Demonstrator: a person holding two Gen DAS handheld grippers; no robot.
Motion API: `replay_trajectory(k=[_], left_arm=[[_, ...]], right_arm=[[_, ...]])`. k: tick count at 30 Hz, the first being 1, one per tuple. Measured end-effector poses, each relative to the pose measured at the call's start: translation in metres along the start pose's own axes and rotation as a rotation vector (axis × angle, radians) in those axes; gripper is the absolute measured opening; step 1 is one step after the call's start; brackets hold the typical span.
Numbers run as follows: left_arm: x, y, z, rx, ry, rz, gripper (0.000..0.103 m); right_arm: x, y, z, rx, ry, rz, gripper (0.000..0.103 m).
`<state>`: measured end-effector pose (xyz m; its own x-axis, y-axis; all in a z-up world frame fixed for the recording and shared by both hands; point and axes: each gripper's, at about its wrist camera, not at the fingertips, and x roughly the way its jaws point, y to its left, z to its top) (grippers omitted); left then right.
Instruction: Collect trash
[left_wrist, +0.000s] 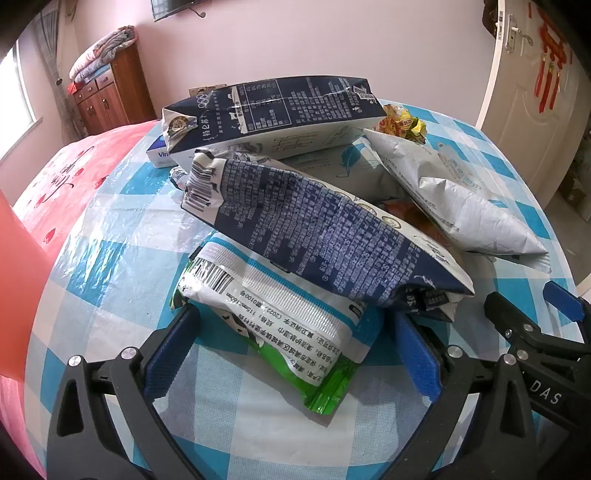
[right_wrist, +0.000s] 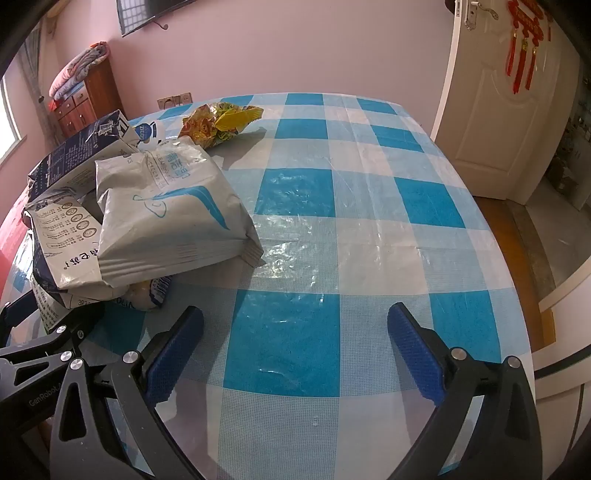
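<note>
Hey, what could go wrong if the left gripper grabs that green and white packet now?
1. The dark blue bag lies across the green and white packet, so pulling may drag or topple the pile.
2. The left gripper is open around only the packet's near end; the slick wrapper might slip.
3. The right gripper is open over bare tablecloth, steadying nothing.

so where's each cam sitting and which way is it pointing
Left wrist: rides the left gripper, looking forward over the open fingers at the trash pile; the green-and-white wrapper lies between them, and the right gripper shows at the right edge.
Right wrist: rides the right gripper, open over bare checked tablecloth, pile at left.
Shared: the white tissue pack, navy cartons, crumpled yellow wrapper, door.
</note>
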<state>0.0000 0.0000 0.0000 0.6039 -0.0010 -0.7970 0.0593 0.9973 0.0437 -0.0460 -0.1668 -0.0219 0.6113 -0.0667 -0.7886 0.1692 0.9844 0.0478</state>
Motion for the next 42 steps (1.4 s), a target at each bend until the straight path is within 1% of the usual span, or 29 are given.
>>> replay_trajectory(k=[11, 14, 18, 19, 22, 25, 28, 32, 39, 42], left_arm=[[-0.002, 0.001, -0.002, 0.009, 0.0, -0.007, 0.099], [-0.008, 0.0, -0.01, 0.024, -0.001, -0.009, 0.099], [-0.021, -0.001, -0.023, 0.031, -0.029, -0.019, 0.099], [-0.022, 0.002, -0.022, 0.035, -0.034, -0.023, 0.099], [-0.029, 0.005, -0.026, 0.046, -0.048, -0.022, 0.099], [-0.038, 0.012, -0.029, 0.045, -0.062, -0.029, 0.099], [-0.05, 0.018, -0.032, 0.046, -0.09, -0.024, 0.099], [-0.067, 0.028, -0.031, 0.026, -0.126, -0.033, 0.099], [-0.11, 0.042, -0.03, 0.021, -0.233, -0.023, 0.099], [-0.125, 0.049, -0.029, 0.007, -0.263, -0.031, 0.099]], right_arm=[[0.0, 0.001, 0.0, -0.002, 0.001, -0.003, 0.098], [-0.001, 0.0, -0.001, -0.001, 0.001, -0.001, 0.098], [-0.004, 0.0, -0.008, -0.018, 0.003, 0.016, 0.098], [-0.006, -0.001, -0.01, -0.021, 0.001, 0.023, 0.098], [-0.015, -0.006, -0.017, 0.015, -0.013, 0.055, 0.098], [-0.023, -0.011, -0.025, 0.038, -0.026, 0.056, 0.098], [-0.038, -0.014, -0.029, 0.047, -0.064, 0.043, 0.098], [-0.065, -0.013, -0.026, 0.036, -0.139, 0.019, 0.098], [-0.114, -0.004, -0.018, -0.011, -0.282, -0.01, 0.098], [-0.132, 0.003, -0.016, -0.031, -0.319, -0.018, 0.098]])
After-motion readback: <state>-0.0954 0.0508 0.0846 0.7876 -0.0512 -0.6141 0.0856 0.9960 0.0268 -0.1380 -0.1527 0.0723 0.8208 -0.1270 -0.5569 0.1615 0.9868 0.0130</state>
